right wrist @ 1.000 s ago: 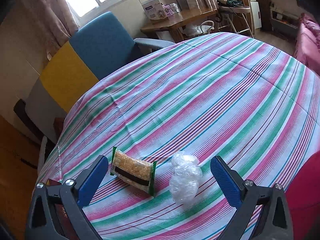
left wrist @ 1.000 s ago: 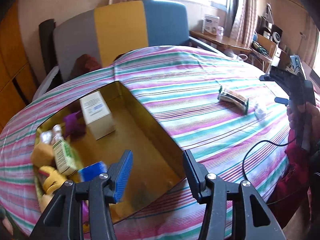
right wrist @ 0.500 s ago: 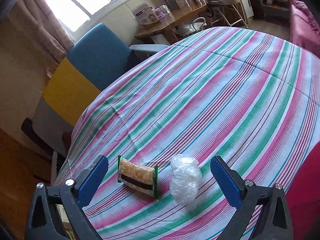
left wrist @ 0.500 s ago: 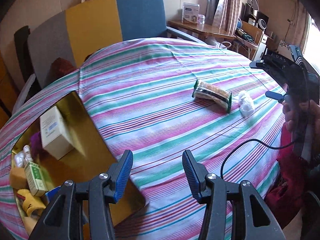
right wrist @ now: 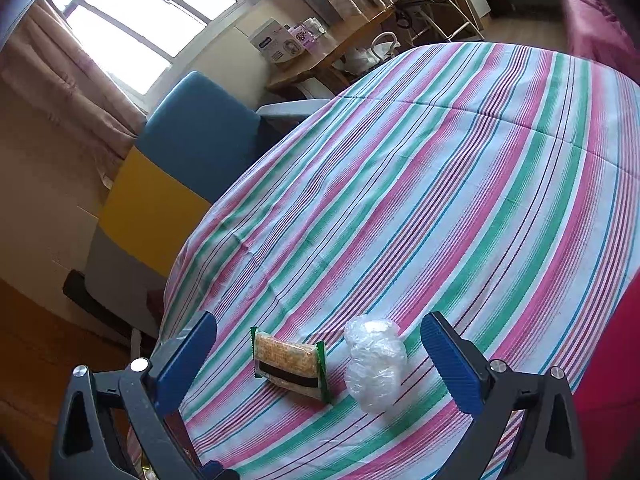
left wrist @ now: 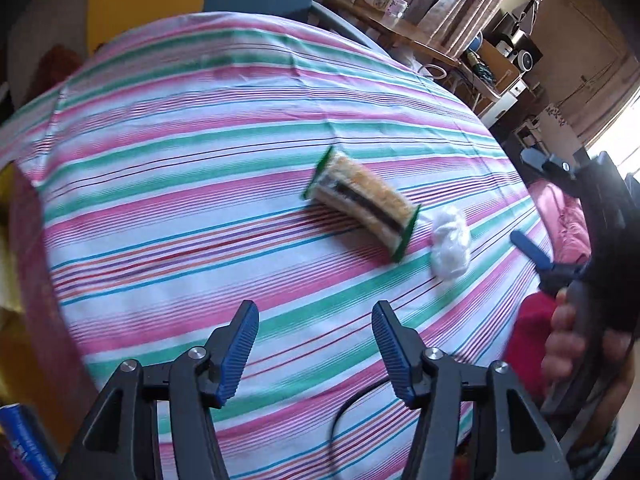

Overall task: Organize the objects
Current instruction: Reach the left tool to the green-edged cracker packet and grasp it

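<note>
A snack pack (left wrist: 362, 206) with green ends and a dark band lies on the striped tablecloth (left wrist: 180, 168). Just right of it sits a crumpled clear plastic bag (left wrist: 450, 242). My left gripper (left wrist: 316, 344) hovers nearer than both, its jaws opening, with nothing between them. In the right wrist view the snack pack (right wrist: 290, 364) and the plastic bag (right wrist: 374, 364) lie side by side between the wide-open fingers of my right gripper (right wrist: 320, 356), untouched. The right gripper (left wrist: 560, 216) and the hand holding it show at the right edge of the left wrist view.
At the left edge of the left wrist view is the rim of a yellow box (left wrist: 16, 240) and a blue item (left wrist: 24, 440). A blue-and-yellow chair (right wrist: 176, 168) stands beyond the table. A black cable (left wrist: 352, 404) hangs at the near edge.
My left gripper swung right, away from the box of items, toward the snack pack and bag, and its jaws widened. The right gripper rolled slightly and stayed over the same two things.
</note>
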`<action>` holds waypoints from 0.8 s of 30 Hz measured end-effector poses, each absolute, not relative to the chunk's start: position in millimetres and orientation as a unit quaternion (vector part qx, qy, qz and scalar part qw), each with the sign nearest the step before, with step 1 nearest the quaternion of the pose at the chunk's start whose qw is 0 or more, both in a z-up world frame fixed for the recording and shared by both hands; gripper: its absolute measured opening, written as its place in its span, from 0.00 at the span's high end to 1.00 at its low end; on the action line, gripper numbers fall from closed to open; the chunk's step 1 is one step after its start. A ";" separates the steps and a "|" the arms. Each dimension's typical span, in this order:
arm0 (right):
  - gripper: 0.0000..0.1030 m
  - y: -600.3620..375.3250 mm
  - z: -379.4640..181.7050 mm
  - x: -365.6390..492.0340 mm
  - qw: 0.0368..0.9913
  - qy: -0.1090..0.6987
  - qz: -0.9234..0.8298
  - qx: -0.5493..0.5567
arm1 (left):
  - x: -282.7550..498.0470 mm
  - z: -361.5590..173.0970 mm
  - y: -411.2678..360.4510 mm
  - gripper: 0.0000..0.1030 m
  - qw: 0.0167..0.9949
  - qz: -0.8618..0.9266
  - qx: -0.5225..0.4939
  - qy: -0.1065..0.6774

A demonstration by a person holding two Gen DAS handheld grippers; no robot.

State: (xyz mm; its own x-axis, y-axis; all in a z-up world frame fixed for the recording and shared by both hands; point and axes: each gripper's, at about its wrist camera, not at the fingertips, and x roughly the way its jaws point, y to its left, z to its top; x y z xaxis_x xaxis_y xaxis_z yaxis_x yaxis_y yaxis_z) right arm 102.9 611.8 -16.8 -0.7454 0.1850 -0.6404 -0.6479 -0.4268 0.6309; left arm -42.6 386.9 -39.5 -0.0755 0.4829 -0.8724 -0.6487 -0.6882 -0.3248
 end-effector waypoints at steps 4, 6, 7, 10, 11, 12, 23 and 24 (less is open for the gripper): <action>0.00 613.4 -19.1 102.7 0.246 0.480 0.805 -0.246 | -52.0 -48.8 428.5 0.42 0.399 0.704 -0.585 0.045; 0.00 613.4 -20.0 102.4 0.240 0.484 0.805 -0.245 | -60.3 -54.2 444.2 0.41 0.394 0.701 -0.593 0.032; 0.00 613.8 -20.6 102.6 0.238 0.486 0.805 -0.244 | -65.4 -57.6 451.6 0.41 0.385 0.701 -0.599 0.026; 0.00 615.2 -22.9 104.2 0.232 0.495 0.802 -0.242 | -81.0 -67.4 471.8 0.33 0.369 0.699 -0.613 0.000; 0.00 615.6 -23.8 104.2 0.231 0.497 0.801 -0.242 | -86.0 -70.4 477.3 0.31 0.356 0.703 -0.616 -0.003; 0.00 615.9 -24.5 103.9 0.230 0.499 0.800 -0.242 | -90.1 -73.3 481.4 0.29 0.349 0.705 -0.618 -0.005; 0.00 617.6 -28.1 102.1 0.228 0.502 0.797 -0.248 | -85.8 -84.9 503.3 0.49 0.352 0.723 -0.588 0.084; 0.00 617.7 -28.3 101.9 0.230 0.501 0.796 -0.250 | -84.1 -84.6 498.7 0.57 0.360 0.720 -0.587 0.091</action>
